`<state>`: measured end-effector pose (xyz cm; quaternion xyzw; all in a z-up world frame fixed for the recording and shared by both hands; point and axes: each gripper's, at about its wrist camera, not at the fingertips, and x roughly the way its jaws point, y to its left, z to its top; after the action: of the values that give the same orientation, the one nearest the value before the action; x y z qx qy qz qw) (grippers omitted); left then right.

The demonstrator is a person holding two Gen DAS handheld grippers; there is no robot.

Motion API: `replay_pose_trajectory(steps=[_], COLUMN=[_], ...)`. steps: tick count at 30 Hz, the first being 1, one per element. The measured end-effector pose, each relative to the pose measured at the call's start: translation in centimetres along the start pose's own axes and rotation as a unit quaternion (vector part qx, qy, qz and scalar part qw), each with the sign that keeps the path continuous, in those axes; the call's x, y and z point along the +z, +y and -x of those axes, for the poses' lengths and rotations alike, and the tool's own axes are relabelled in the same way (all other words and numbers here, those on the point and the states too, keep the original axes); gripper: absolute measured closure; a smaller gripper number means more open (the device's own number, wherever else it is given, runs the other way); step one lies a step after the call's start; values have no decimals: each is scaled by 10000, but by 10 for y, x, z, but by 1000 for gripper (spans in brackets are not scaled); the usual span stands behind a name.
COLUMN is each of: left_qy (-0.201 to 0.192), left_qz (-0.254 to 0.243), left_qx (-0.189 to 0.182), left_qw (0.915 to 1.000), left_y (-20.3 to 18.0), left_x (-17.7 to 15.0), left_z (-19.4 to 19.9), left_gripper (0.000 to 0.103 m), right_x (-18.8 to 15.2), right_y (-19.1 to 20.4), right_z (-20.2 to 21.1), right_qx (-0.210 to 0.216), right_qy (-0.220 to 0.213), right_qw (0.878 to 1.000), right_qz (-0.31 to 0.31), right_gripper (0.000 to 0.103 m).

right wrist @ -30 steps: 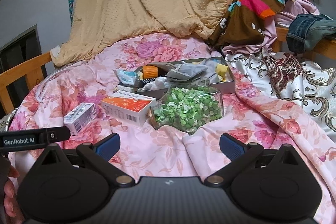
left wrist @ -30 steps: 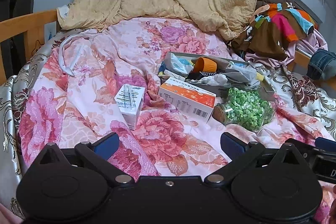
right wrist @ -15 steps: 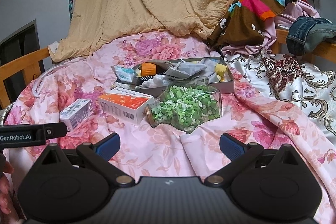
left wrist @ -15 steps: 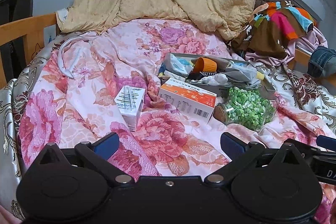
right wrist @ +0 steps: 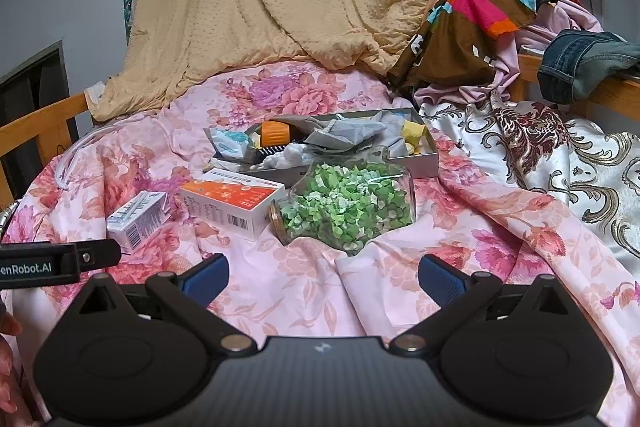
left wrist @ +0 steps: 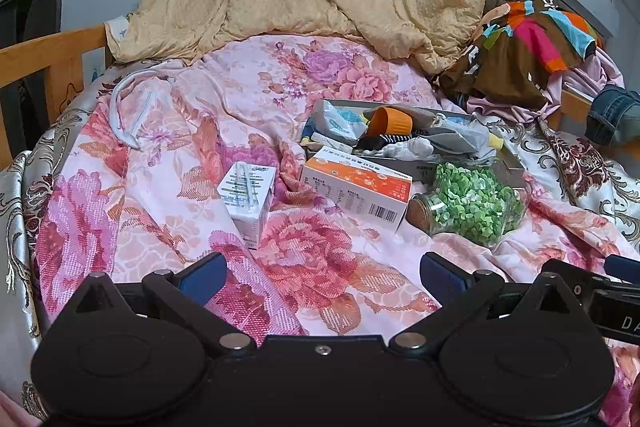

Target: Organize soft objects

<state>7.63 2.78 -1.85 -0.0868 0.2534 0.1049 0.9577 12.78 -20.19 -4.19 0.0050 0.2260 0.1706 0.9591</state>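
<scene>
Above the floral bedspread (left wrist: 320, 267), both grippers wide-spread, empty.

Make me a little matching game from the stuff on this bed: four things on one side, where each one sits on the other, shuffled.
Things:
1. glass jar of green bits
2. orange cup
3. small white carton
4. jeans

Places:
A. in the grey tray
B. on the wooden rail, far right
C. lying on its side in front of the tray
D. left of the orange-and-white box

Pairs: 1-C, 2-A, 3-D, 4-B
</scene>
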Motion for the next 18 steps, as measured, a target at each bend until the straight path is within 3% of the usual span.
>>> replay_pose_trajectory(steps=[18], left_qy=[15], left_qz=[-40], left_qx=[-9], left_qw=[10000], left_y=[-2], left_x=[-3], left_z=[-1], left_gripper=[1], right_x=[1], right_y=[-2], right_z=[0], right_qx=[-5], right_qy=[-2], right_qw=[10000], right_qz=[-9], right_gripper=[0])
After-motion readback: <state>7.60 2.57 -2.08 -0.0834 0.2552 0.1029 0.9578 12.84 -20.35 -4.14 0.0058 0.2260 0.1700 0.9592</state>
